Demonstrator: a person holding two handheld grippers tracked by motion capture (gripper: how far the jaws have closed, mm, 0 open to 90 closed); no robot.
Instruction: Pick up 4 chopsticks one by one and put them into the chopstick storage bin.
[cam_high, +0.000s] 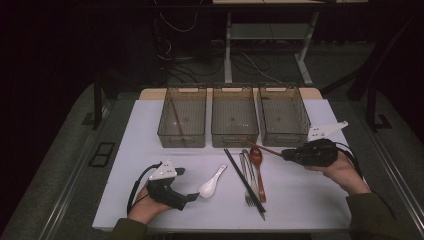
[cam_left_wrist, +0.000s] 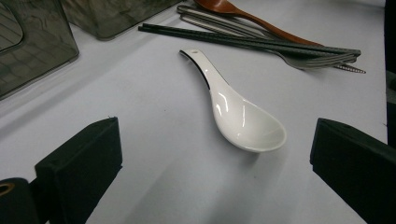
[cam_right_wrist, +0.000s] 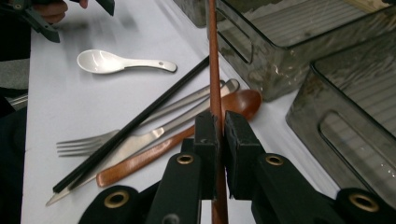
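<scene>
Chopstick clamped in right gripper, above table.

A reddish-brown chopstick sits between black jaws with brass-coloured rivets, above a white worktop. A glossy white spoon with a dark edge line along its handle lies near a black chopstick pair, a silver fork and a brown wooden spoon. The three bins are smoky translucent grey with a ribbed grid pattern.
</scene>
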